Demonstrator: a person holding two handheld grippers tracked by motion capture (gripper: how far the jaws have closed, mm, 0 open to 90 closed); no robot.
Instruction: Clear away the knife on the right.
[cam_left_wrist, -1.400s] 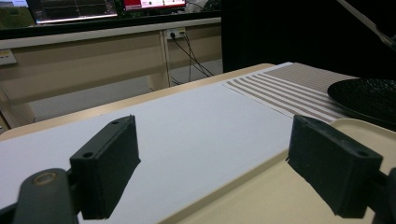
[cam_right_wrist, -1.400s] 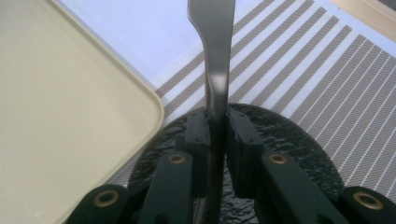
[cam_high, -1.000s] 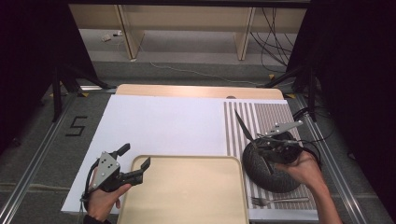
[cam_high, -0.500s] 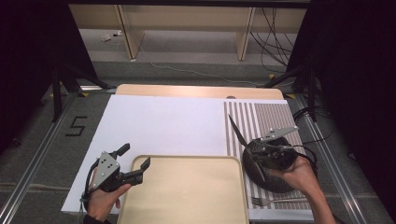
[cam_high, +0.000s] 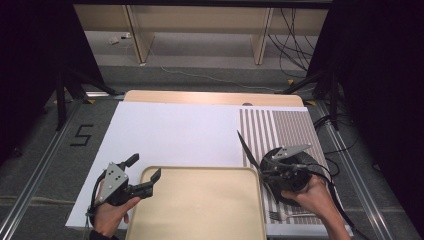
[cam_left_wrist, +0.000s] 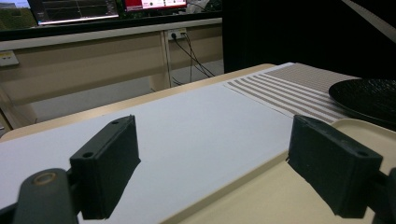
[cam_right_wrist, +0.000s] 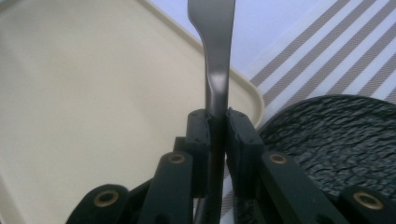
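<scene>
Knife (cam_right_wrist: 215, 56) is what the work turns on: a slim dark piece of cutlery, most likely a knife though its far end is cut off in the right gripper view, clamped between the closed jaws of the right gripper (cam_high: 270, 169). In the high view the knife (cam_high: 248, 149) runs from those jaws up and to the left, lifted off the striped mat (cam_high: 280, 127) and slanting over the mat's left part towards the white sheet (cam_high: 175, 135). Its long axis therefore lies roughly along the gripper's own line, as the right gripper view shows, where the stem rises straight out of the jaws. Below and behind the hand sits the black plate (cam_right_wrist: 345, 135) on the mat, and a fork (cam_high: 280, 216) lies on the mat nearer the person. The tray (cam_high: 200, 210) lies to the left of the knife, its right rim just beside the gripper, so I judge the coming move to be a short carry leftward with the blade swung over that rim. The left gripper (cam_high: 145, 175) hangs with its jaws spread and nothing between them at the tray's far left corner, one jaw over the tray and one over the white sheet (cam_left_wrist: 196, 126); the right hand is by far the nearer to the knife.
</scene>
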